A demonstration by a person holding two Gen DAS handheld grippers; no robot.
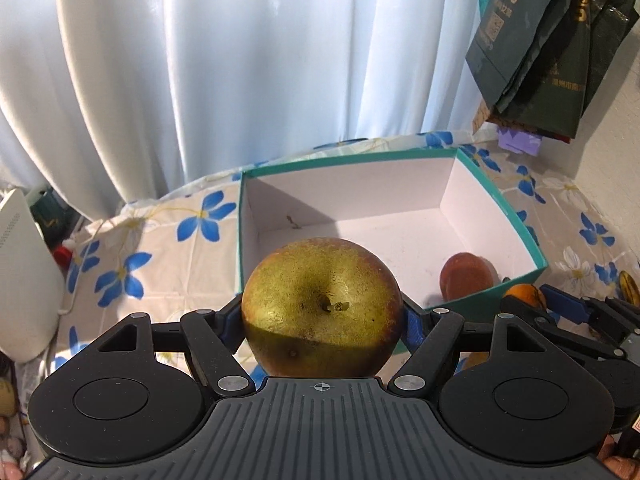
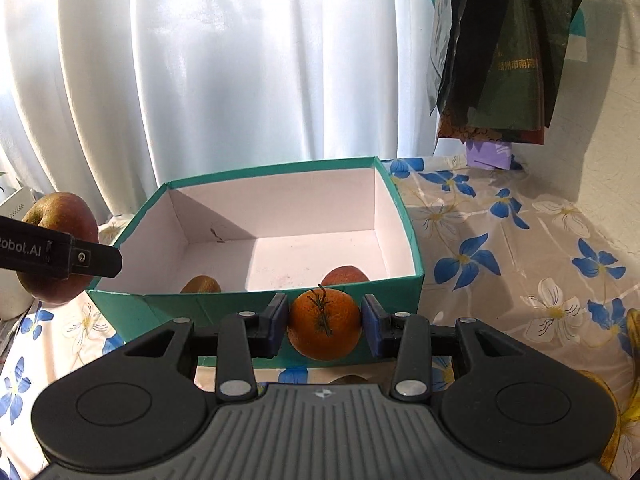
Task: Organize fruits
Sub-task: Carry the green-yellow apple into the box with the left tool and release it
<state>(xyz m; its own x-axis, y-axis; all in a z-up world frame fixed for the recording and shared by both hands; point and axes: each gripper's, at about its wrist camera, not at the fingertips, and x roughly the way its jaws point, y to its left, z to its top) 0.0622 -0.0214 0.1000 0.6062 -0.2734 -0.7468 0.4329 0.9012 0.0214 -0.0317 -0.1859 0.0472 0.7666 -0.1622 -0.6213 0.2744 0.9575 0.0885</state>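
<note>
— What did we have in the left tongs (image 1: 322, 312)?

— We had them clamped on a large yellow-green apple (image 1: 322, 308), reddish at its edges, stem end facing the camera. We held it off the table, in front of the near wall of the teal box (image 1: 520, 286).

— And the right tongs (image 2: 325, 326)?

— Those we had closed on a small orange (image 2: 324, 324), its blue pads (image 2: 372, 330) pressing both sides and the dried green stem on top. It hung just before the box's near wall, clear of the flowered tablecloth (image 2: 520, 264).

— Was anything in the box?

— We saw a reddish fruit (image 2: 345, 275) against the near wall and a yellowish one (image 2: 200, 284) to its left, both half hidden by the rim. The white floor behind them lay bare.

— Around it?

— A white curtain (image 2: 220, 72) hung behind the table, and dark bags (image 2: 504, 48) hung at the right. In the right view our apple showed at the far left, beside the box.
</note>
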